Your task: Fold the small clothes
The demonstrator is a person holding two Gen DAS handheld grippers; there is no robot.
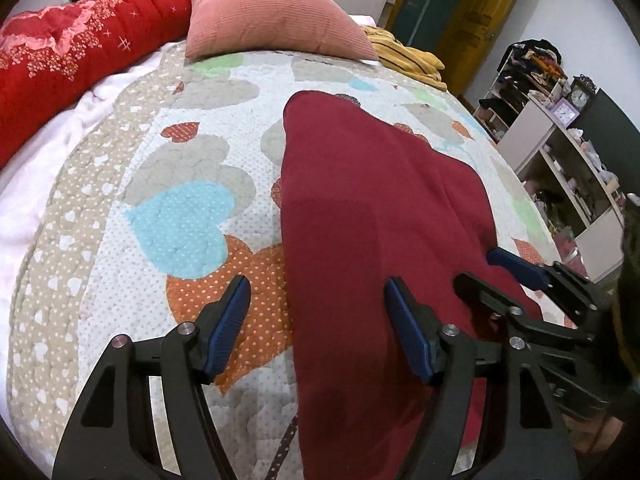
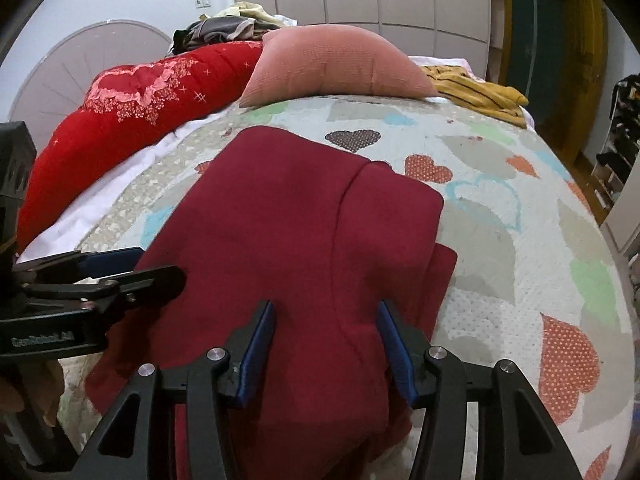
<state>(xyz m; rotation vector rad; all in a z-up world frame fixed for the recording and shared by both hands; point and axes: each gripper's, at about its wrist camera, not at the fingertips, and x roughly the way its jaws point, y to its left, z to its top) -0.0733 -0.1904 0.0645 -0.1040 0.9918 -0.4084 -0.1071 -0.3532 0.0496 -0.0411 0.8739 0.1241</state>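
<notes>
A dark red garment (image 2: 288,248) lies partly folded on the heart-patterned quilt (image 1: 192,184) of the bed, below a pink pillow (image 2: 340,68), while the left gripper (image 1: 318,328) and right gripper (image 2: 326,346) hover over its near edge, jaws wide, holding nothing.

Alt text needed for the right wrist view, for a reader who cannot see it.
A dark red garment, partly folded, lies on a heart-patterned quilt, with the open right gripper poised over its near end. The left gripper reaches in from the left edge. Behind are a pink cushion, a red bolster and a yellow striped garment.
</notes>
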